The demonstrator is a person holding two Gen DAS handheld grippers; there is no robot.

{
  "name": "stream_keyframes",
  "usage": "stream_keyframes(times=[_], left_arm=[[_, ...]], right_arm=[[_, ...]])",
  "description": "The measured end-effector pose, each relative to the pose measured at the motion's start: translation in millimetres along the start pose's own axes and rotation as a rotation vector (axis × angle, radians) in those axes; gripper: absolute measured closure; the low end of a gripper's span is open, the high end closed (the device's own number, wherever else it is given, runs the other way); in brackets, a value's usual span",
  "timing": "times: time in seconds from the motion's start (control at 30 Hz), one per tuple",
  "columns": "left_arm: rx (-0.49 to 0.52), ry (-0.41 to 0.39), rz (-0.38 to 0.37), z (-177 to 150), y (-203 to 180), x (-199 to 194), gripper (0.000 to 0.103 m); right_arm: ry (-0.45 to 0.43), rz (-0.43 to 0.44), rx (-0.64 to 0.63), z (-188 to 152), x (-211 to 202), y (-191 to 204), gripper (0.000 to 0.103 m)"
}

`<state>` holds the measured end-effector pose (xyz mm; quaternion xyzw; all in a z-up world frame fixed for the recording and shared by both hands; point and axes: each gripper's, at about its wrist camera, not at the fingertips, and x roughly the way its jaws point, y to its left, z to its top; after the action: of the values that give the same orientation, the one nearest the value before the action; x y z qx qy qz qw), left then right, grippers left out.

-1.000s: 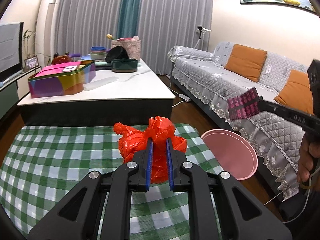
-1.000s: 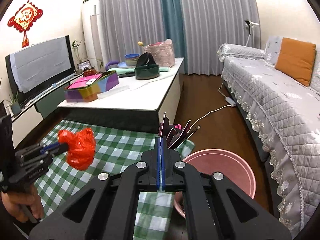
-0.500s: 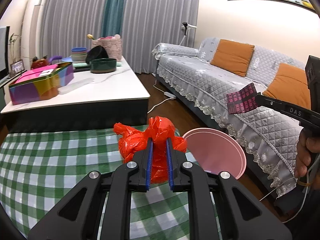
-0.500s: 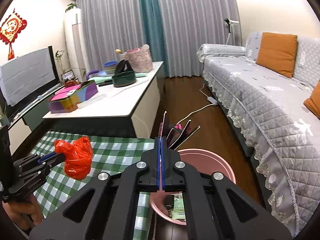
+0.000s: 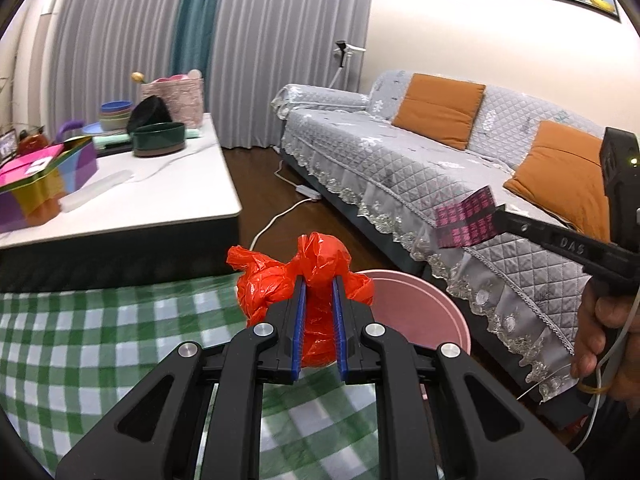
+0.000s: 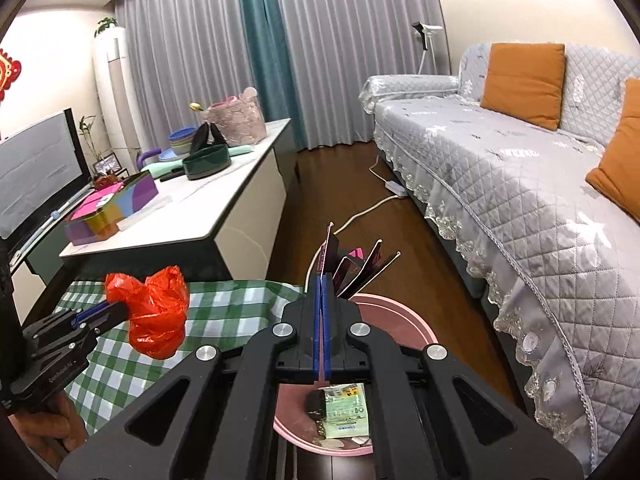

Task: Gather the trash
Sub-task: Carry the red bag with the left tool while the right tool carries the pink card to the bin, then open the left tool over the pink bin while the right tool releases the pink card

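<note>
My left gripper [image 5: 317, 280] is shut on a crumpled red plastic bag [image 5: 308, 276] and holds it in the air above the edge of the green checked cloth [image 5: 100, 340], just left of the pink bin [image 5: 420, 312]. From the right wrist view the same red bag [image 6: 156, 316] hangs off the left gripper [image 6: 120, 306]. My right gripper [image 6: 323, 278] is shut on a dark wrapper with pink print [image 6: 352, 268], held over the pink bin [image 6: 400, 316]. Green packets [image 6: 344, 412] lie in the bin's bottom. The wrapper [image 5: 466, 220] also shows in the left wrist view.
A white low table [image 5: 160, 192] with a coloured tin [image 5: 44, 184], bowls and a pink basket stands behind the cloth. A grey covered sofa [image 5: 420, 176] with orange cushions runs along the right. A white cable and power strip [image 6: 394, 188] lie on the wood floor.
Both grippers have swung right toward the pink bin, each keeping its grip. The bin now lies under the right gripper and its contents show.
</note>
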<state>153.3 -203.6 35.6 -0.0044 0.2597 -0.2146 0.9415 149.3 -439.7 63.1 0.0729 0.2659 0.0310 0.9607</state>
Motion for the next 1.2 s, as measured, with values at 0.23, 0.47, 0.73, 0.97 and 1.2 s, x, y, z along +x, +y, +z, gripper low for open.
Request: stream_keyframes(times=[0.23,0.47,0.73,0.97,1.2], left_arm=[[0.026,0.005,-0.060,10,-20,28,0.090],[0.069,0.023,-0.124,12,-39,57,0.090],[0.099,0.087,-0.184,3,-50,85,0.084],[0.066,0.090,-0.154,-6,-37,71,0.059],[0.053,0.032,-0.078,2,-22,18,0.031]], right_arm=[[0.026,-0.022,0.014,0,14,-10,0.102],[0.034,-0.047,0.024,-1,19,-18,0.102],[0.047,-0.126,0.017,-2,26,-28,0.096],[0.011,-0.156,0.046,1,19,-34,0.038],[0.012,-0.129,0.006,2,5,-10,0.005]])
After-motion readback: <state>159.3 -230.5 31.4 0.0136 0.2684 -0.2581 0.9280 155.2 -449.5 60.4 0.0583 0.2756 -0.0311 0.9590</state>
